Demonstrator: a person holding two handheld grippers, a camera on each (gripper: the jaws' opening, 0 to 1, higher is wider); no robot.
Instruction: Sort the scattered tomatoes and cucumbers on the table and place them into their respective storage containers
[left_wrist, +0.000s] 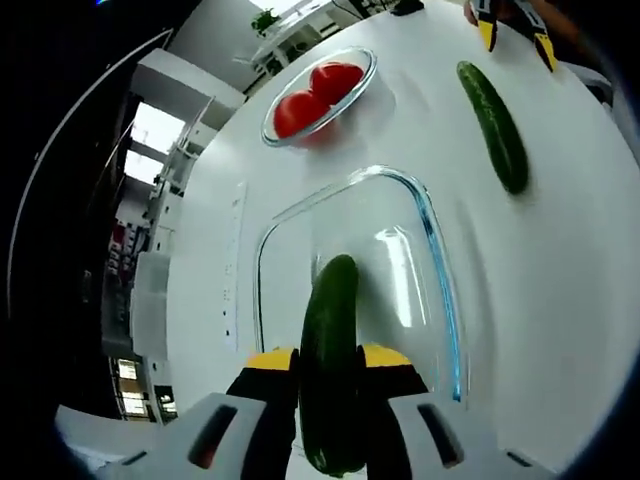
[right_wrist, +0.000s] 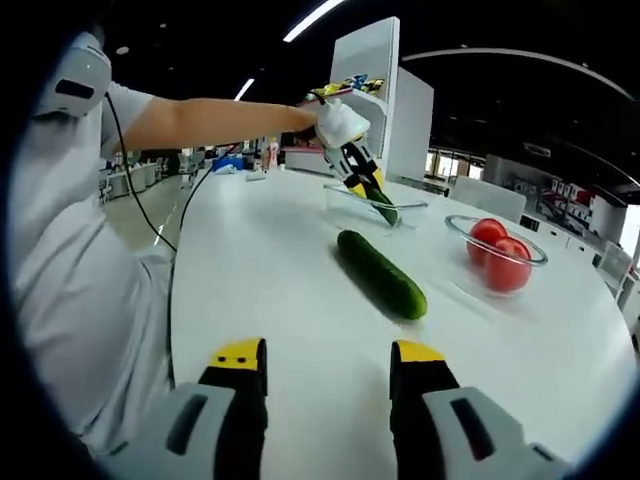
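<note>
On the white table (left_wrist: 560, 300) our left gripper (left_wrist: 328, 365) pinches one cucumber (left_wrist: 330, 360) over the glass dish (left_wrist: 440, 270), so we lower it gently (tomatoes (left_wrist: 315, 95) sit far off), while our right gripper (right_wrist: 325, 375) waits wide open with nothing in it near the other cucumber (right_wrist: 380, 272).

White pillar (right_wrist: 385, 80), ceiling strip lights (right_wrist: 322, 17), distant desks (right_wrist: 130, 180).

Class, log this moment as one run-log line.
left gripper: shut on cucumber over glass dish | right gripper: open | second cucumber: on table
</note>
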